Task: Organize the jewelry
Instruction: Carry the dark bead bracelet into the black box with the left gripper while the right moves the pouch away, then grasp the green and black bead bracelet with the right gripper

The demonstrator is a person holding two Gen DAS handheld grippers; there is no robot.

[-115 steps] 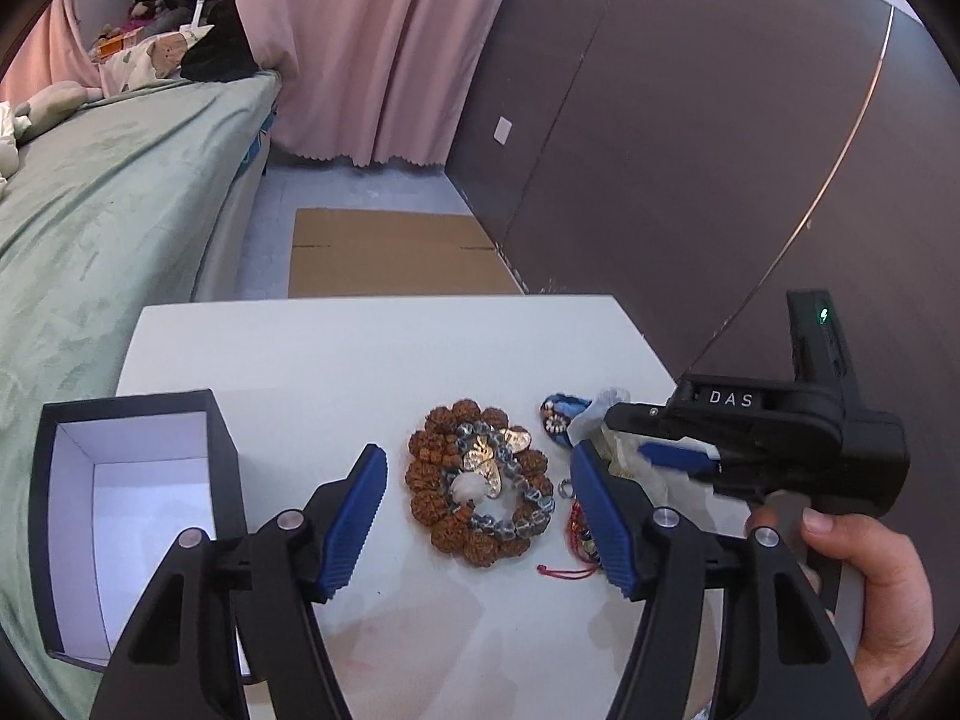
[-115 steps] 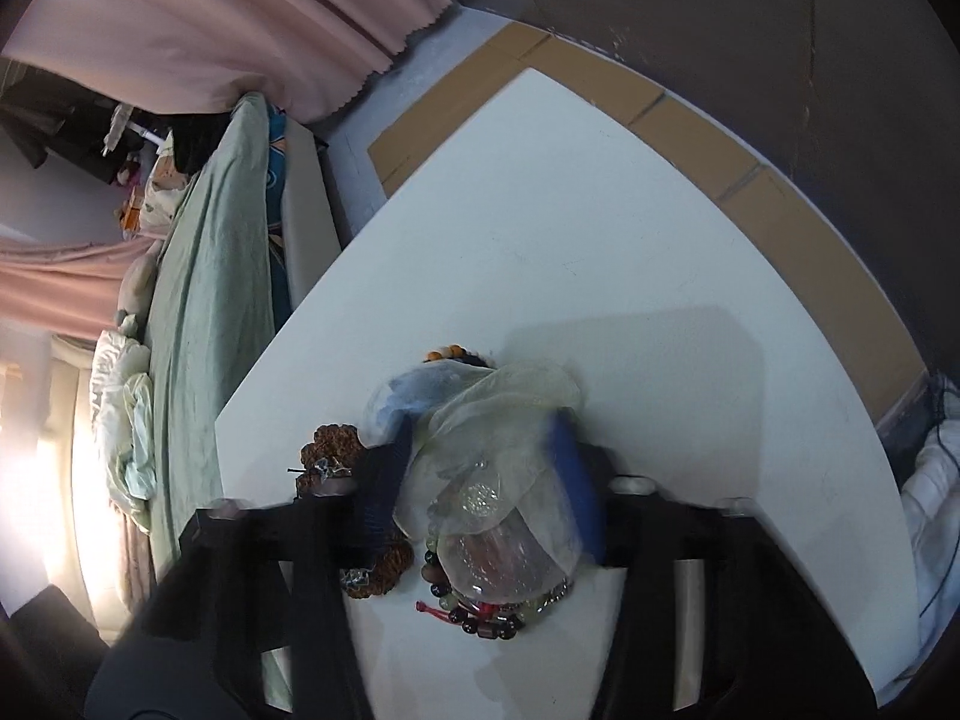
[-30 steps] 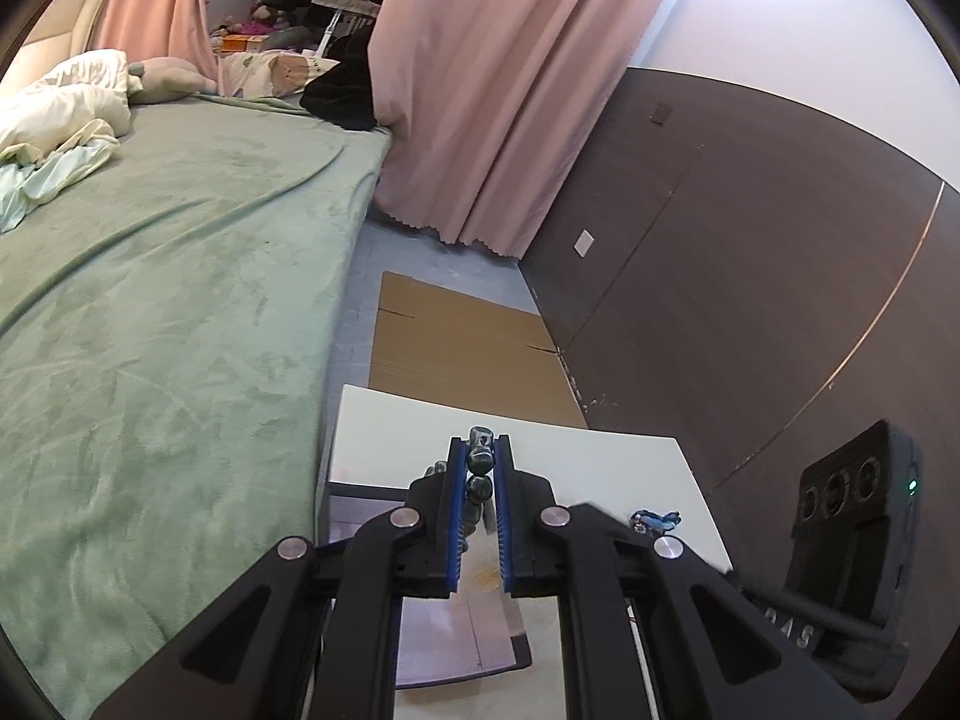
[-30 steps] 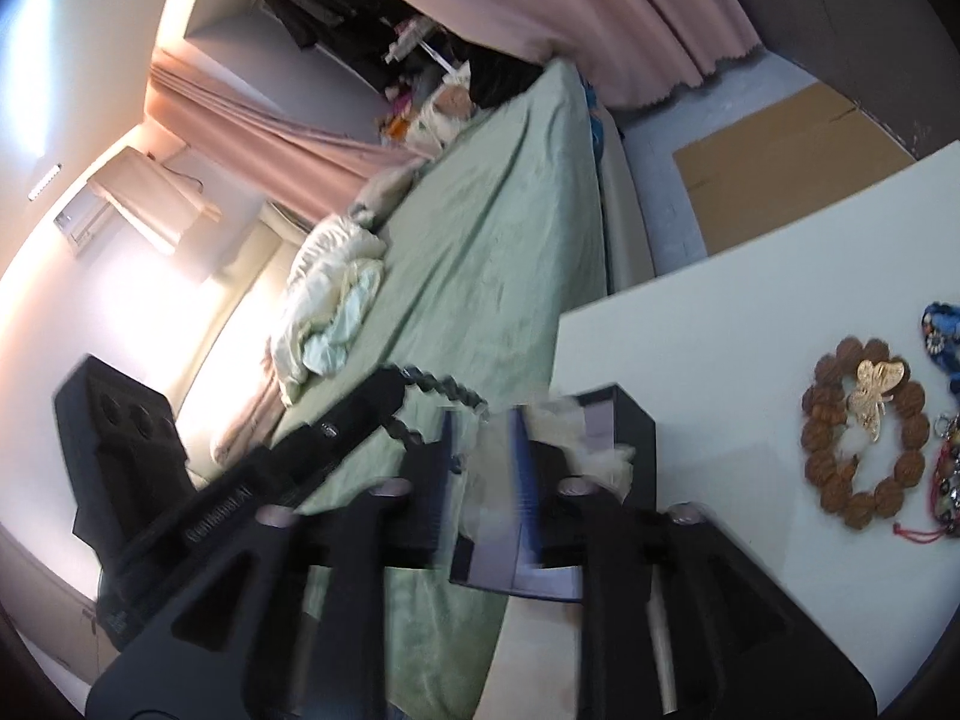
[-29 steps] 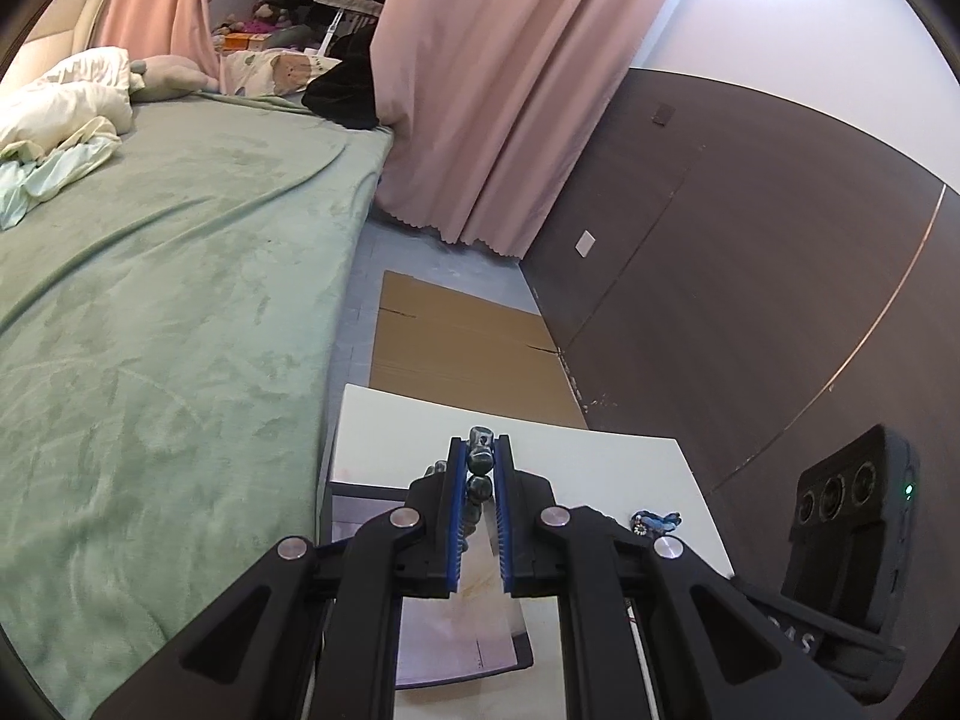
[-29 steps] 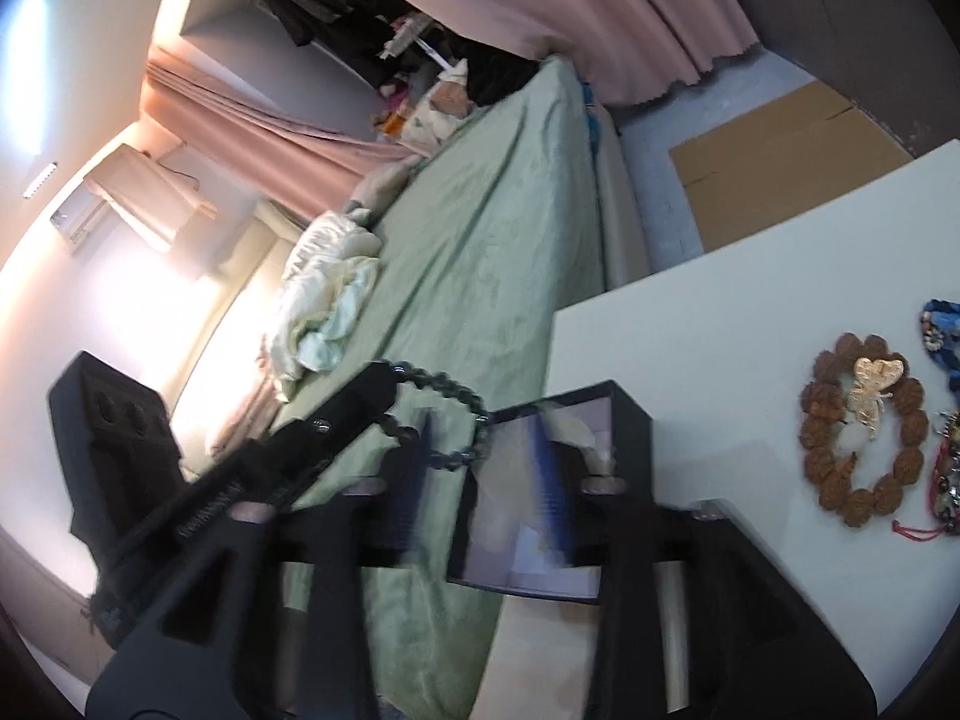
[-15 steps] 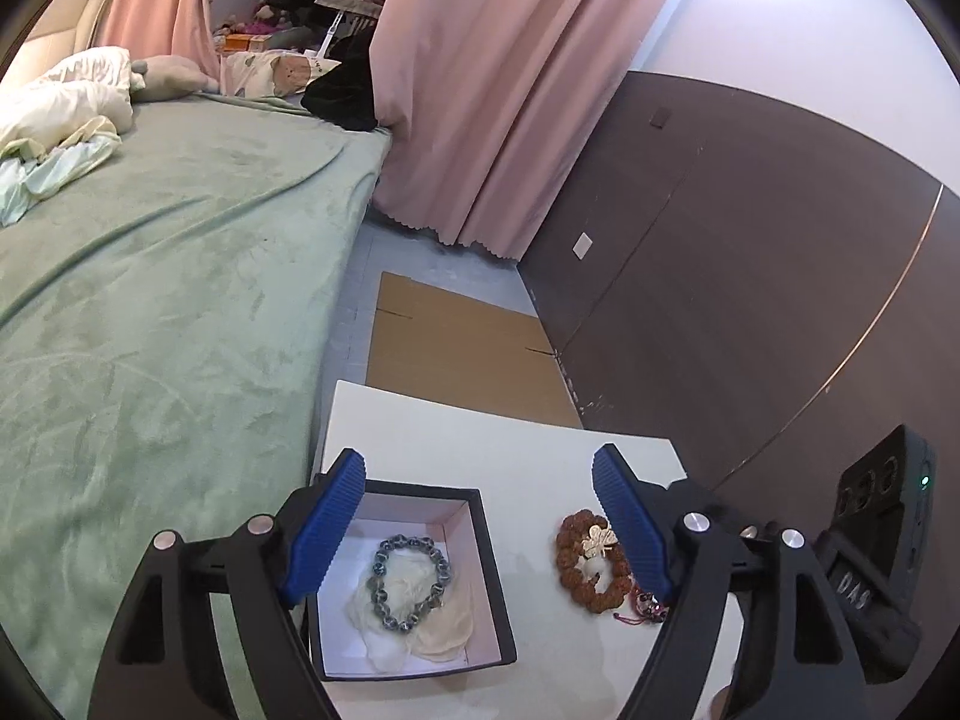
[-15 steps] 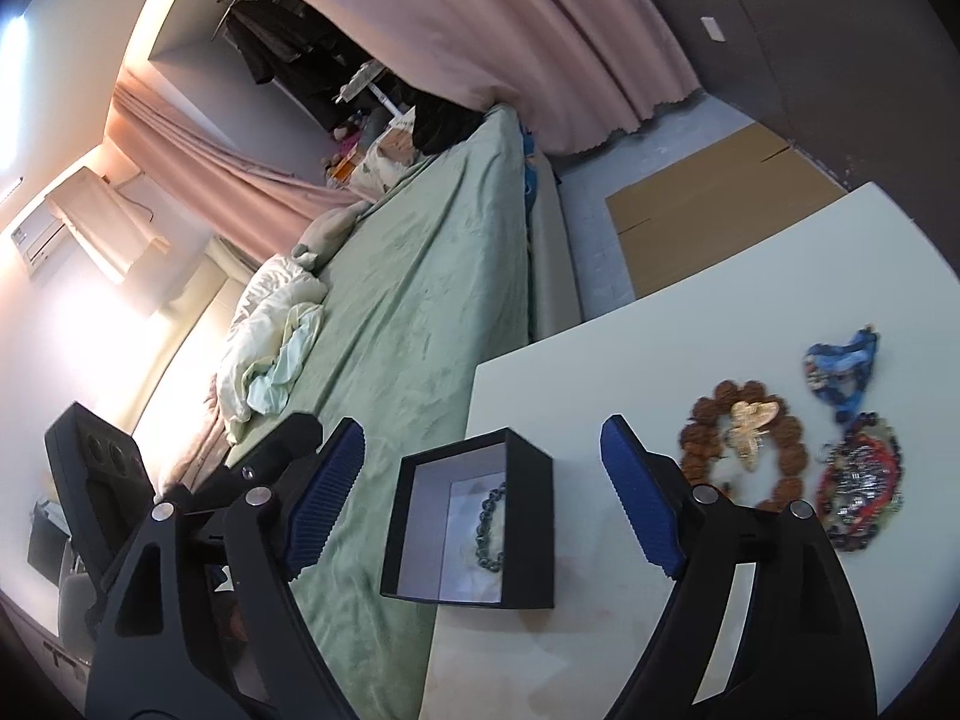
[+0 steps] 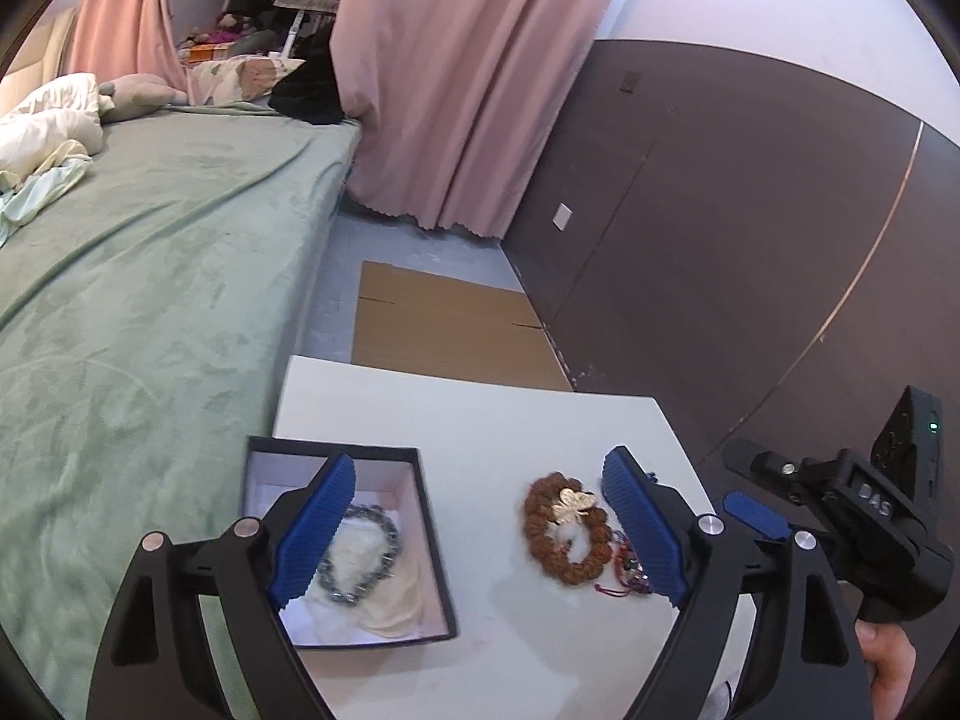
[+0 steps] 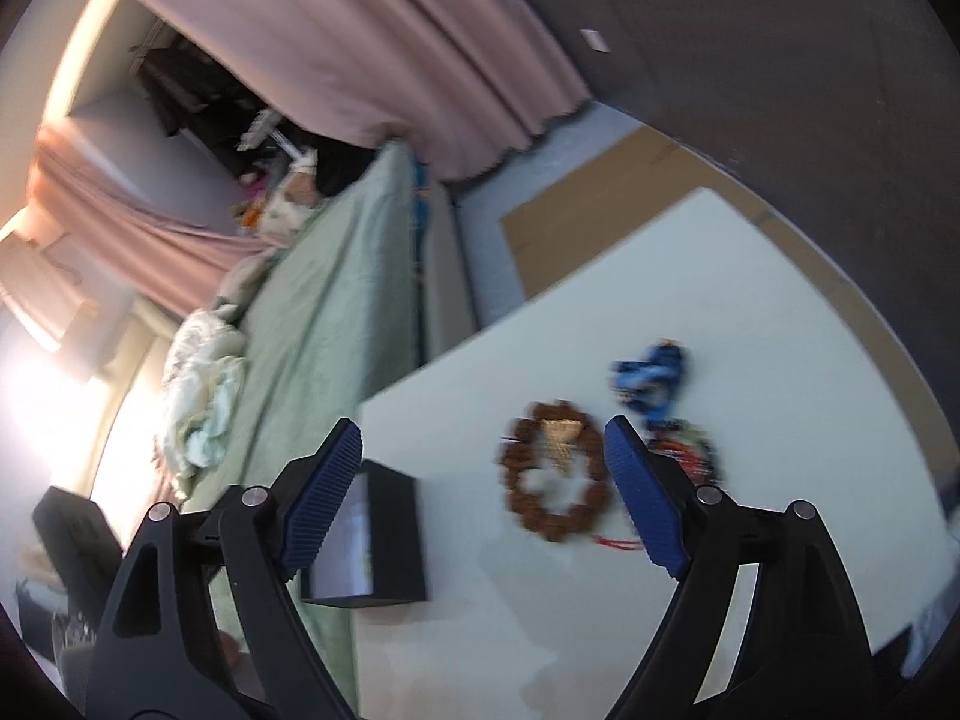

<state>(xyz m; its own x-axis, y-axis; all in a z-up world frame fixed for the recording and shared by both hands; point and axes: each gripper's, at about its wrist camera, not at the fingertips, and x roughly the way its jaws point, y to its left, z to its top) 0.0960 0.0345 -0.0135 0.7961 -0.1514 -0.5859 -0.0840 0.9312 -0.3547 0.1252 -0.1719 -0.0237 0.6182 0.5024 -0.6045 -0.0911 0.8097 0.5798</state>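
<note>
Left gripper (image 9: 477,531), seen from the left wrist view, is opening its jaws with nothing between them. Beneath it, a grey bead bracelet (image 9: 359,552) is lying on a cream pouch (image 9: 390,588) inside the black box (image 9: 435,546) on the white table (image 9: 480,414); the brown bead bracelet (image 9: 564,531) is lying apart. Right wrist view, blurred: right gripper (image 10: 483,495) is hovering spread and empty above that brown bracelet (image 10: 555,480), with a blue piece (image 10: 651,381) beyond.

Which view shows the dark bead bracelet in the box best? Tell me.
Left wrist view: it looks down into the black box, showing the dark bead bracelet on pale cloth. The blurred right wrist view shows the box's outer wall and little inside.
</note>
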